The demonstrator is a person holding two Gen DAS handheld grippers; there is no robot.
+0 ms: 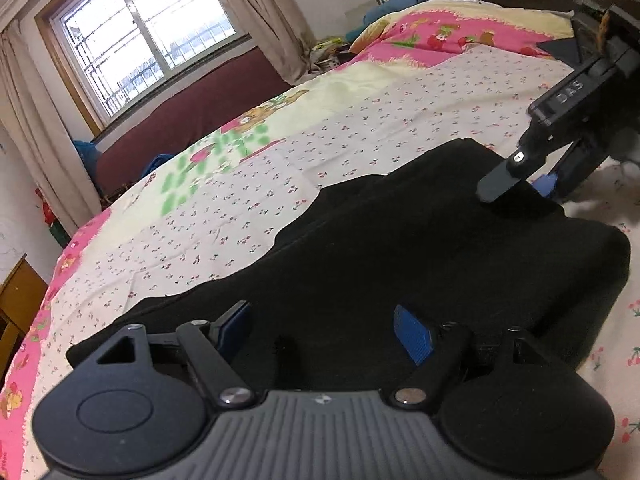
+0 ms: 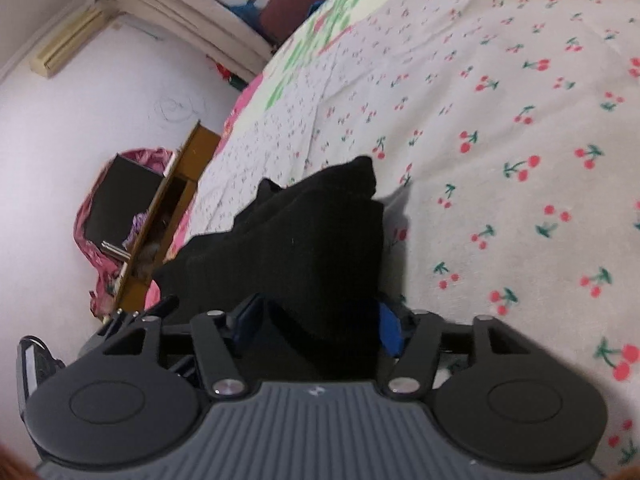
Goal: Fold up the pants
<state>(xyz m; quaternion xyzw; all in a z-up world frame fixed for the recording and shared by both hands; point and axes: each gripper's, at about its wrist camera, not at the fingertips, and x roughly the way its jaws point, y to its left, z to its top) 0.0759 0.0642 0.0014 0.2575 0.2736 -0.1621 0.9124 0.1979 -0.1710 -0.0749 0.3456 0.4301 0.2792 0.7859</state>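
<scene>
Here the black pants [image 1: 400, 248] are seen folded on the cherry-print bed [image 1: 360, 128]. The left claw [image 1: 328, 328] is held wide apart above their near edge, gripping nothing. The right claw [image 2: 316, 328] is parted around a raised fold of the pants; whether its pads press cannot be told.

The pants [image 1: 400, 248] are matt black cloth, soft and slightly fuzzy, lying on a bedsheet [image 1: 360, 128] of thin printed cotton-like cloth with faint creases (cherries on pale ground, pink along its edge). The left gripper [image 1: 324, 332] and right gripper [image 2: 316, 320] are matt black plastic with shiny metal pivot screws, ribbed grey bodies and blue ridged pads [image 1: 412, 336]. Past the bed's left edge, a cabinet [image 2: 176, 200] looks like smooth varnished wood.
</scene>
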